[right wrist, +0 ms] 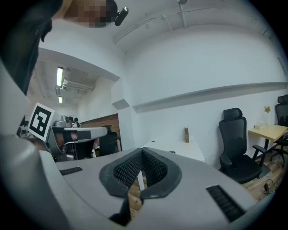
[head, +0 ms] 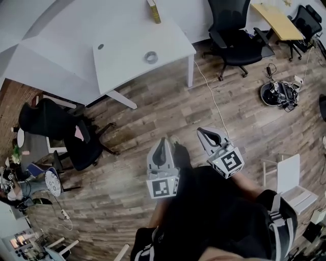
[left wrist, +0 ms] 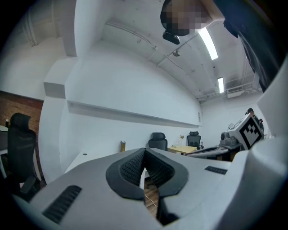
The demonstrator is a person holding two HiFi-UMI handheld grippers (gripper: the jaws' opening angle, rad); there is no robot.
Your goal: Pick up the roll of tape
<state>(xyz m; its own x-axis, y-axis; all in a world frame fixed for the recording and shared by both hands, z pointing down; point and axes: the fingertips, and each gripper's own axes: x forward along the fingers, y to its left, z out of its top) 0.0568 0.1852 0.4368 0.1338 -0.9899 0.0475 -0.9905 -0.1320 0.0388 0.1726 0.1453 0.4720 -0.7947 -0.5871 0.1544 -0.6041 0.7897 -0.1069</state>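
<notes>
The roll of tape [head: 151, 57], a small grey ring, lies flat on the white table [head: 127, 35] near its front right corner. In the right gripper view it is a small dark spot [right wrist: 172, 152] on the tabletop. Both grippers hang over the wooden floor, well short of the table and pointing toward it. My left gripper [head: 163, 140] is shut, its ribbed pads [left wrist: 132, 167] meeting with nothing between them. My right gripper [head: 201, 131] is shut and empty too, pads [right wrist: 127, 169] pressed together. The left gripper view's own jaws hide the tape.
A tan upright box [head: 154, 11] stands at the table's back edge. A black office chair [head: 234, 38] sits right of the table, another [head: 66, 132] at the left. A white cable [head: 214, 102] runs across the floor. A wooden desk [head: 277, 20] and a white stool [head: 288, 176] stand at the right.
</notes>
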